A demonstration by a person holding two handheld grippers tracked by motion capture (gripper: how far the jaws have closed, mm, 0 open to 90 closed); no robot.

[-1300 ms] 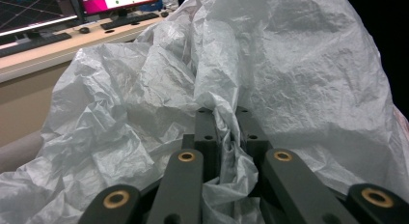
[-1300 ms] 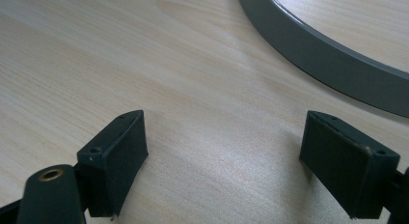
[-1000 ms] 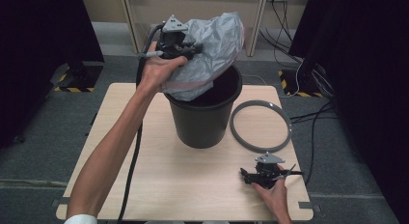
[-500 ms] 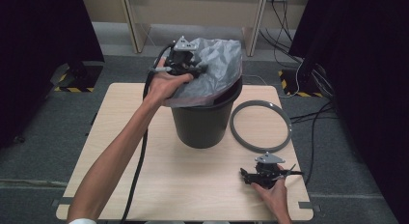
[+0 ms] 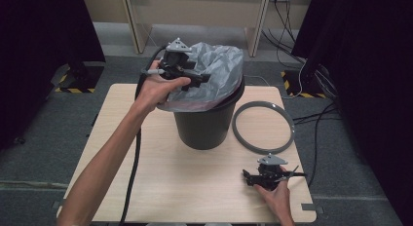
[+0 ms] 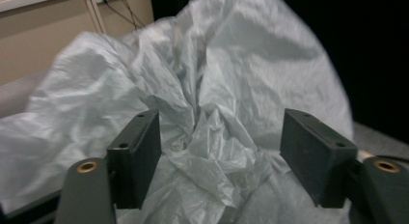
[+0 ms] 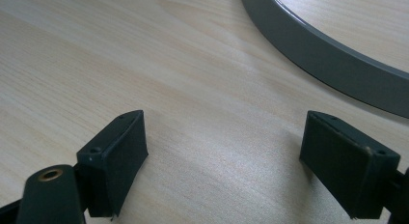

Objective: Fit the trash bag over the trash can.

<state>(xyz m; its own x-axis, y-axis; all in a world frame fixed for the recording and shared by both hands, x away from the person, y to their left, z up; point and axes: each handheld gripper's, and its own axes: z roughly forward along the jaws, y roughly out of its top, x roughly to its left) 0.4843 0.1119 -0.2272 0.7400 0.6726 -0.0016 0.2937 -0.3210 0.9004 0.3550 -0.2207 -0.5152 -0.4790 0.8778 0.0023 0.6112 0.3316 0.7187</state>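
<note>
A dark plastic bucket (image 5: 202, 128) stands mid-table with a crumpled grey bin bag (image 5: 214, 70) bulging out of its mouth. My left gripper (image 5: 202, 80) hovers at the bucket's near-left rim, over the bag. In the left gripper view its jaws (image 6: 219, 156) stand apart. They have just been opening, and loose folds of the bag (image 6: 231, 79) lie between them without being pressed. My right gripper (image 5: 246, 177) rests low over the table's front right, open, with bare wood between its jaws (image 7: 241, 171). A grey ring (image 5: 236, 130) lies flat to the right of the bucket, and its arc (image 7: 328, 55) is just beyond the right jaws.
The light wooden table (image 5: 170, 187) has bare surface in front of and left of the bucket. A black cable (image 5: 132, 167) trails from the left gripper along the forearm. Dark curtains hang on both sides, and cables lie on the floor at the right.
The left hand has come down with the bag, which now sits lower and more inside the bucket. The right hand has stayed where it was.
</note>
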